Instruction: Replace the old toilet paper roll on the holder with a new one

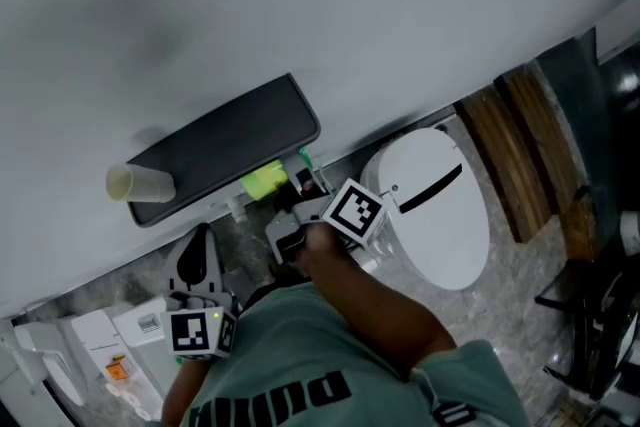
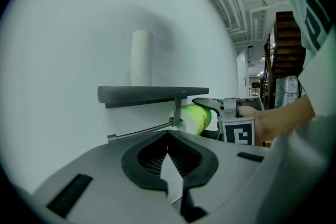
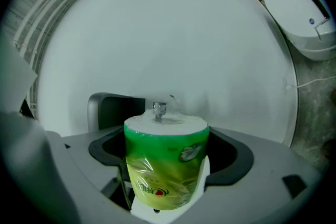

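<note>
Green-wrapped new roll (image 3: 168, 139) clamped in right gripper (image 3: 165, 181), near bare holder rod (image 2: 142, 131). Left gripper (image 2: 170, 176) jaws together, empty. Old tube (image 2: 142, 57) upright on shelf (image 2: 152, 94). Best practice: align core with rod's free end, slide level.

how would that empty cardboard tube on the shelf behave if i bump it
The cardboard tube stands upright on the holder shelf, tall and narrow, so it probably tips easily. Hollow, so likely light and crushable; once down it may roll off.
</note>
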Demonstrator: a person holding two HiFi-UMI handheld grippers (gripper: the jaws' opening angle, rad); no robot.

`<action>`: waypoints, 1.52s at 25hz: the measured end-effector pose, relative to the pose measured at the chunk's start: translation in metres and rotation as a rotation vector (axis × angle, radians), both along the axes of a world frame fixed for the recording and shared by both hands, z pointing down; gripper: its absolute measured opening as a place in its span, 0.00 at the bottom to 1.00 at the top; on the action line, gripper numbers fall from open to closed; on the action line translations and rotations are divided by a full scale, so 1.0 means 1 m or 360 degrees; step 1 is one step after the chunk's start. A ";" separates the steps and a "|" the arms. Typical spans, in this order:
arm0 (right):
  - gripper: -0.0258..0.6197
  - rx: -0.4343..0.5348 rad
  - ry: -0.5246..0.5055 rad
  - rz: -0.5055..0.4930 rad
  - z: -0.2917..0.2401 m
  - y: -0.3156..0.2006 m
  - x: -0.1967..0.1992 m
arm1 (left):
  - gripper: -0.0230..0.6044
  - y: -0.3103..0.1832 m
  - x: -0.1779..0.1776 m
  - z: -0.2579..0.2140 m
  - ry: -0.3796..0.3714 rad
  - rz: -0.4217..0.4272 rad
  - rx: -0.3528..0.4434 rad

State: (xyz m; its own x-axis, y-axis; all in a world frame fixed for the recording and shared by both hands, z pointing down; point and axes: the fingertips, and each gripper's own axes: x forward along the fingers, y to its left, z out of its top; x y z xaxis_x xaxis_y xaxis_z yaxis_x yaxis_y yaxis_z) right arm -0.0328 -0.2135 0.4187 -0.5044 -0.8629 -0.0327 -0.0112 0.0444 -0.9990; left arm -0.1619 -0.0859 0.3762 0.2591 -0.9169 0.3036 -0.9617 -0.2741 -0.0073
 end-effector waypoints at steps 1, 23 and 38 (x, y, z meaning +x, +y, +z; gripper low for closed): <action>0.74 0.0004 -0.0006 -0.0003 0.000 0.000 -0.002 | 0.04 0.000 -0.001 0.000 0.0000 0.0000 0.0000; 0.74 0.0037 -0.0147 -0.0197 0.011 0.029 0.000 | 0.04 -0.009 0.025 0.000 0.0014 0.0047 -0.0005; 0.43 0.0632 0.0879 -0.0523 -0.037 0.090 0.024 | 0.04 -0.015 0.045 0.004 0.0082 -0.0006 -0.0029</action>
State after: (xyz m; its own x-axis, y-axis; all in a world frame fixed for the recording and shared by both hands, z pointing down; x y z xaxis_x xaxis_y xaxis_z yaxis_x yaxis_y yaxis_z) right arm -0.0090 -0.1231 0.3815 -0.7670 -0.6412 0.0226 -0.4297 0.4872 -0.7603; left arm -0.1168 -0.1008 0.3804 0.2713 -0.9124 0.3065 -0.9617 -0.2702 0.0469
